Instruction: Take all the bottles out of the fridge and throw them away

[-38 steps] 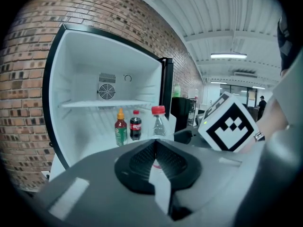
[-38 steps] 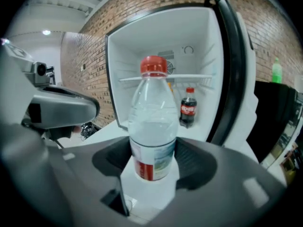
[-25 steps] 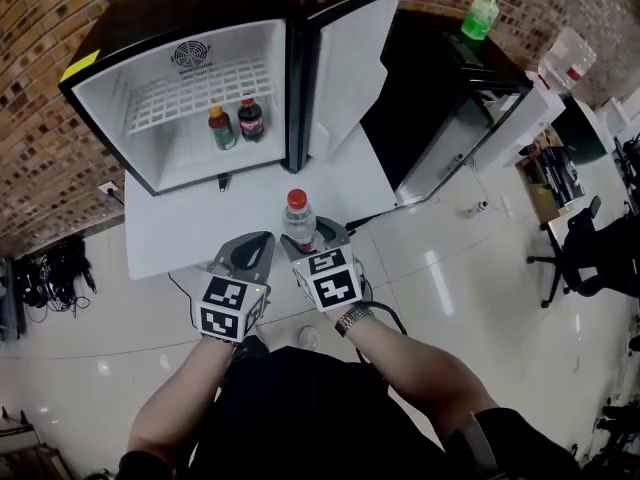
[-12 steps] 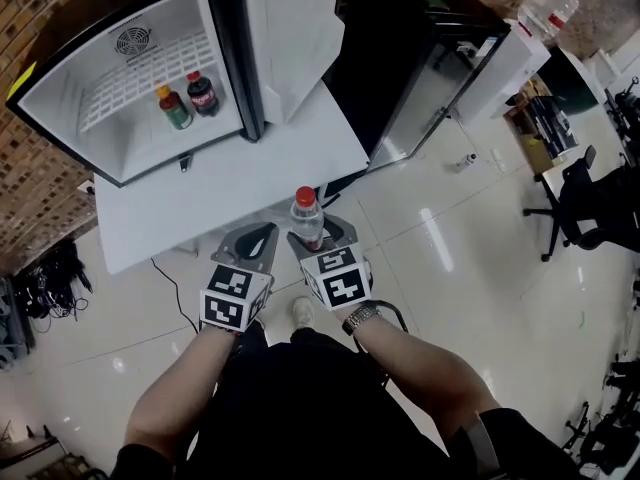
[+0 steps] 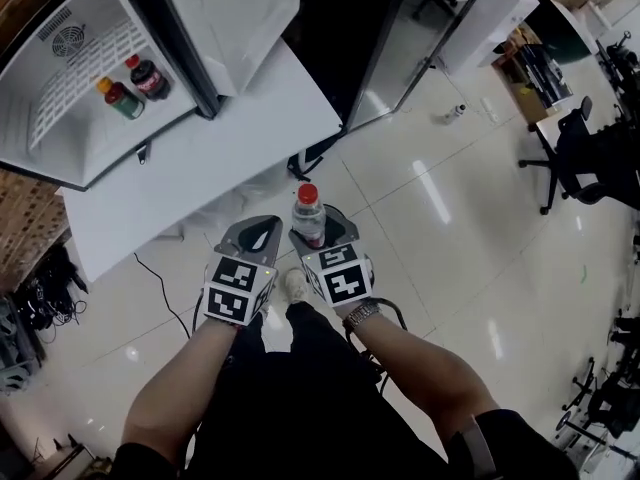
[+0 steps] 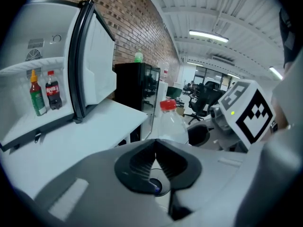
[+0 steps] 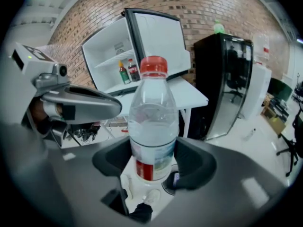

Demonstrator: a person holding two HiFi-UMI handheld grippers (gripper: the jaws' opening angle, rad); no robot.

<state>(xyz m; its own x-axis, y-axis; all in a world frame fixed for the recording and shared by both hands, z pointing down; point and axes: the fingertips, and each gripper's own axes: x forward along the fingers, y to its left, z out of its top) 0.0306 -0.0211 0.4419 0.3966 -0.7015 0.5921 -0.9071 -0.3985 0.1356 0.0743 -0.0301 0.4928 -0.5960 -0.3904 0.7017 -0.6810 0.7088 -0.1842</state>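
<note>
My right gripper (image 5: 312, 236) is shut on a clear water bottle (image 5: 308, 211) with a red cap and a red label (image 7: 152, 122), held upright over the tiled floor, just off the white table's (image 5: 200, 168) front edge. My left gripper (image 5: 260, 232) hangs right beside it, its jaws shut with nothing between them (image 6: 155, 148). The held bottle (image 6: 173, 124) also shows in the left gripper view. The white fridge (image 5: 60, 118) stands open on the table. Inside it are a green bottle with an orange cap (image 5: 118, 98) and a cola bottle (image 5: 150, 78).
A black glass-door cabinet (image 7: 227, 79) with a green bottle (image 7: 218, 27) on top stands right of the table. The open fridge door (image 5: 235, 13) juts over the table. A small bottle (image 5: 455, 112) lies on the floor; an office chair (image 5: 590, 158) stands far right; cables (image 5: 30, 298) lie left.
Both grippers have drawn back from the fridge and table and come lower over the floor. The water bottle stays in the right gripper. The fridge has slid to the upper left of the head view.
</note>
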